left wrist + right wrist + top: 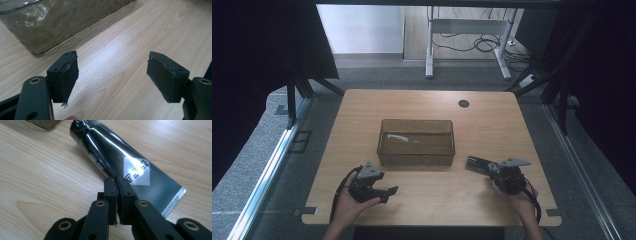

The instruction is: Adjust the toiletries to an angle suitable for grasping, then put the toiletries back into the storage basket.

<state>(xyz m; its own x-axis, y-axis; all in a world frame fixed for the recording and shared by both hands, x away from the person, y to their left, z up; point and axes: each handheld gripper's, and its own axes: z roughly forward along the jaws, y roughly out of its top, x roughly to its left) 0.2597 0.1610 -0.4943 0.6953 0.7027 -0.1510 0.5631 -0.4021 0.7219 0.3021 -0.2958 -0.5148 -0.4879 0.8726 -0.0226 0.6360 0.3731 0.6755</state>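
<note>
A: On the near right of the wooden table (492, 125), a black tube (117, 162) lies flat, its cap end pointing toward the glass container (416, 142) and its crimped tail toward the person. Why does the right gripper (118, 182) sit over it like that?

B: Its jaws are pressed together, pad against pad, with the tips right at the tube's edge near the silver label. Nothing is pinched between them as far as the right gripper view shows; whether the tips touch the tube cannot be told. Closed jaws suit a nudge or a press more than a pick-up, so a grasp would first call for them to part.

A: And the left gripper (112, 72)?

B: It waits on the near left with its jaws spread wide and only bare wood between the pads (162, 77). The person's left hand (354, 200) keeps it low, just short of the container's near wall, probably ready to help once the tube comes across.

A: What stands in the way?

B: Mainly the container itself. It sits in the middle, between the two grippers, with something pale lying inside. Its near right corner is close to the tube's cap, so a lift toward it must clear that rim. A round cable hole (463, 103) lies farther back, well apart from everything.
</note>
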